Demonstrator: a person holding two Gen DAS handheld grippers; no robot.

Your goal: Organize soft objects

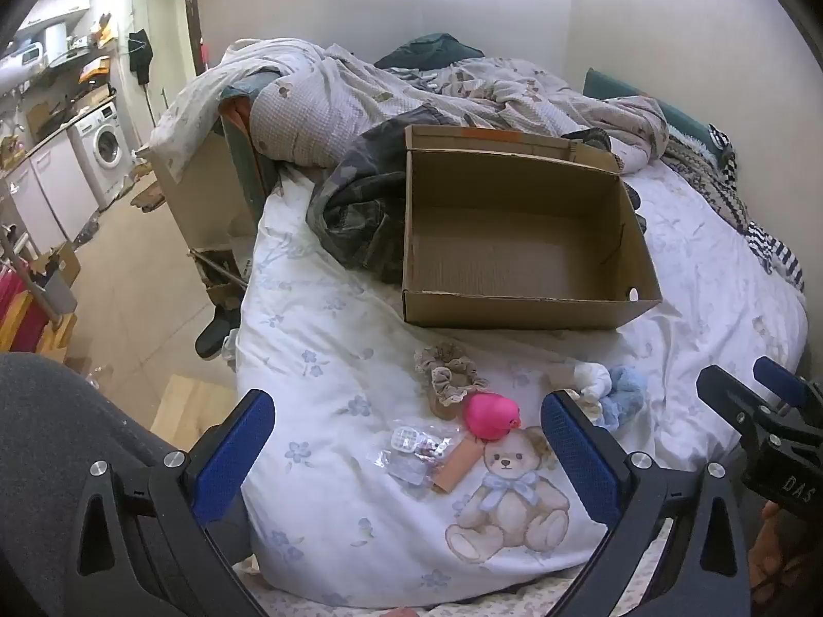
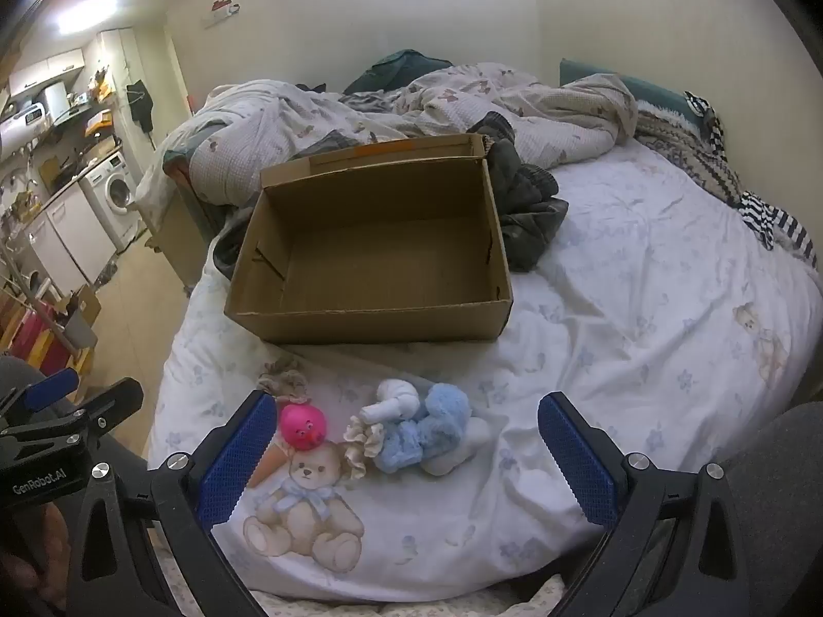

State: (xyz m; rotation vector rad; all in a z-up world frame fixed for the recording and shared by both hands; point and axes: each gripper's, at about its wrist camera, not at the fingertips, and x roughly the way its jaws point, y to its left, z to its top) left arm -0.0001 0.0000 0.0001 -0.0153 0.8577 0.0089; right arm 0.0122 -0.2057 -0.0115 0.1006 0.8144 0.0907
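An open, empty cardboard box point(image 1: 519, 252) stands on the bed; it also shows in the right wrist view point(image 2: 375, 252). In front of it lie a beige scrunchie point(image 1: 450, 373), a pink squishy ball point(image 1: 489, 415) on an orange cone, a white sock roll point(image 2: 393, 401) and a blue fluffy item point(image 2: 429, 432). A clear packet point(image 1: 414, 455) lies left of the ball. My left gripper point(image 1: 406, 455) is open above the packet and ball. My right gripper point(image 2: 406, 455) is open, low over the sheet just in front of the blue item.
A white quilt with a printed teddy bear point(image 1: 509, 498) covers the bed. A camouflage garment point(image 1: 360, 205) lies left of the box, rumpled bedding point(image 1: 463, 92) behind it. The bed's left edge drops to the floor point(image 1: 128, 277). A washing machine point(image 1: 105, 149) stands far left.
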